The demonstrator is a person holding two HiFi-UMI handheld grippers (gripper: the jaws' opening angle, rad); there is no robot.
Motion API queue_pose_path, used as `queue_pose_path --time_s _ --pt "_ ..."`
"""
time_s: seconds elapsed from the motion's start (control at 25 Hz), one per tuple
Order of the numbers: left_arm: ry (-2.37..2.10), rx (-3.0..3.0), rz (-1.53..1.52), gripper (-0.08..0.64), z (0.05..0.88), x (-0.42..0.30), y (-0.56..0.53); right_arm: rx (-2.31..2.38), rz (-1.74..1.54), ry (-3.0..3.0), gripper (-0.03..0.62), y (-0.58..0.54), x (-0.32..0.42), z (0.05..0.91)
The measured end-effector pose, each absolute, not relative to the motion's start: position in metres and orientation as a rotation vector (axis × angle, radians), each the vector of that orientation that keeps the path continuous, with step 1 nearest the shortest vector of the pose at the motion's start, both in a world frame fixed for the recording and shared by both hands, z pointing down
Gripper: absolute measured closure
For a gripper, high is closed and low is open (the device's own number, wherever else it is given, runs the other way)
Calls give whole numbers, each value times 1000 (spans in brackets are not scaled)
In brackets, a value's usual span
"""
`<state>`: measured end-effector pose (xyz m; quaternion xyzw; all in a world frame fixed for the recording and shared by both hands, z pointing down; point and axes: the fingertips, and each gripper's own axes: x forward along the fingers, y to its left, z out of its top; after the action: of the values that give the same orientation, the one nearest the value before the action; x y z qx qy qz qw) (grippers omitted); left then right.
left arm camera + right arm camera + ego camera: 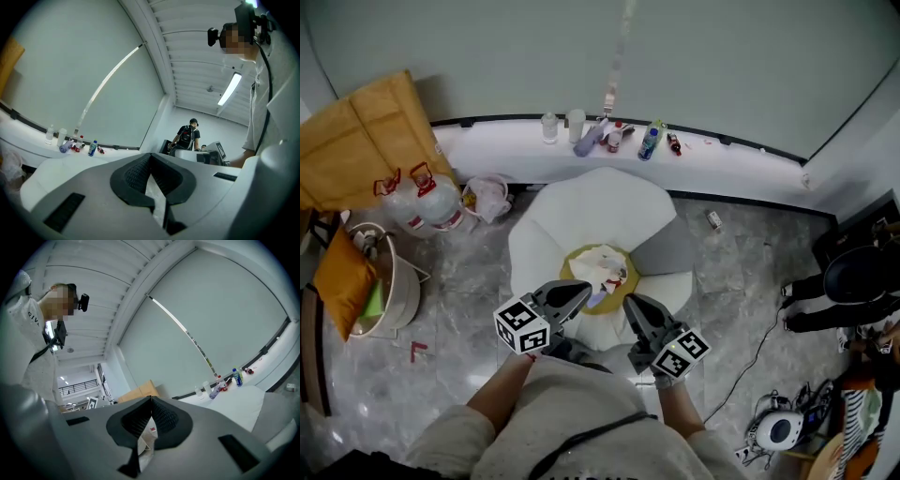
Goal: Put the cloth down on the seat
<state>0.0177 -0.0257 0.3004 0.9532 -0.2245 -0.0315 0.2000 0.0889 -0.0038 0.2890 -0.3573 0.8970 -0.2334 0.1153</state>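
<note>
The left hand-held gripper [579, 294] is pressed together on one edge of the cloth [602, 270], and a white strip of it is pinched between the dark pads [136, 176]. The right hand-held gripper [634, 307] is clamped on the opposite edge, where a pale fold with a small red mark is caught between its pads [164, 418]. The cloth is held bunched just ahead of and between the two tips. The white seat [581, 211] lies beyond and below them; whether the cloth touches it cannot be told. Bottles [614, 137] are lined on a ledge [750, 164] farther ahead.
</note>
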Motion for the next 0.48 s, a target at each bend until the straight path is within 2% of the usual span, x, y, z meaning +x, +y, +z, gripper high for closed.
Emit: queue_pose_path --time_s 0.48 --pt "-627 2691 -123 546 276 19 -18 -1010 -619 2647 574 5 79 262"
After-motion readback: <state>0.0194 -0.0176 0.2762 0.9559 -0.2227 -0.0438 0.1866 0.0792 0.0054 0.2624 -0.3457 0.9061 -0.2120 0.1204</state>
